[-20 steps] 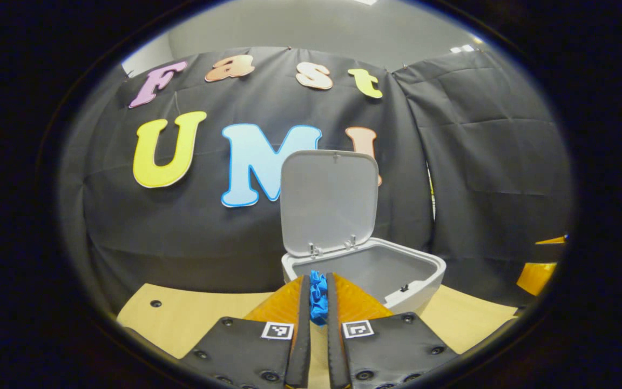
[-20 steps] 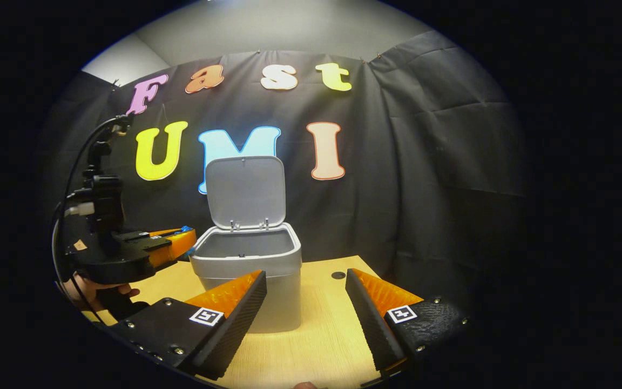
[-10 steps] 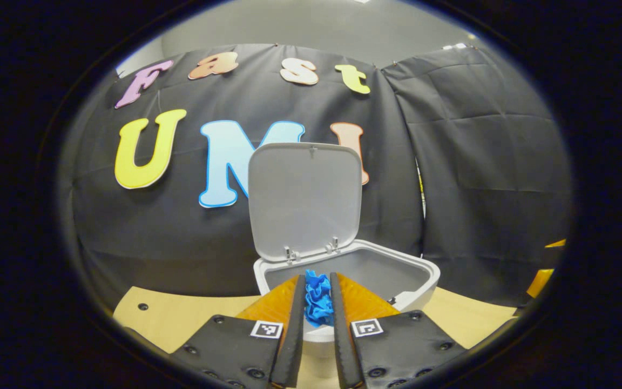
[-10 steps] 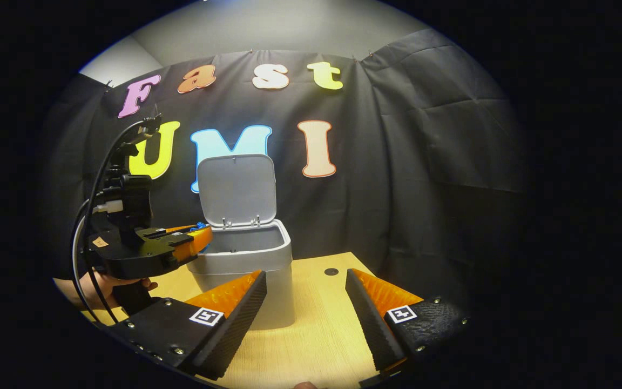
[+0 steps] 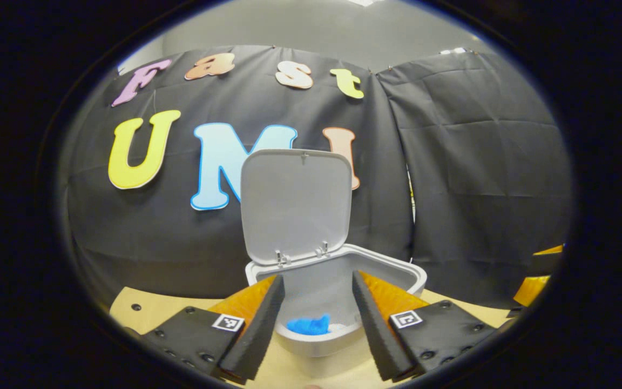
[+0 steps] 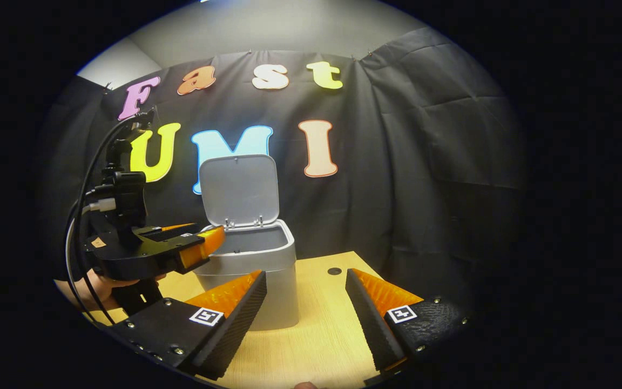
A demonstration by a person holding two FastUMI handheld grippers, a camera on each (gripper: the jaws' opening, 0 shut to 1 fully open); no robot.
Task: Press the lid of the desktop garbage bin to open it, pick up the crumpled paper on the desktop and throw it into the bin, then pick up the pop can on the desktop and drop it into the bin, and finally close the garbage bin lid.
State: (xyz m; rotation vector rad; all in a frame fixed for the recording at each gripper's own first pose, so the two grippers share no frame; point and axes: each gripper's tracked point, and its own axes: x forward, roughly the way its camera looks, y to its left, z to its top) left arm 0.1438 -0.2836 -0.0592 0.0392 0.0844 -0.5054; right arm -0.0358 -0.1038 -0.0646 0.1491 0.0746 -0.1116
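The left gripper (image 5: 316,302) hangs over the bin (image 5: 338,335) with its fingers spread and nothing between them; the paper (image 5: 309,325) lies on the bin floor, so the paper step looks done. The lid (image 5: 296,204) stands upright behind the opening. The right gripper (image 6: 304,313) is likewise spread and empty, low over the desk (image 6: 322,335), right of the bin. Next comes the can, whose place I cannot tell. The left gripper should back off the rim; open desk lies to the right.

Light from overhead, even and moderate. Counter (image 6: 322,329) glows warm; black cloth (image 6: 430,162) swallows light. Strong fisheye bending near edges. Focus sharp, no blur.
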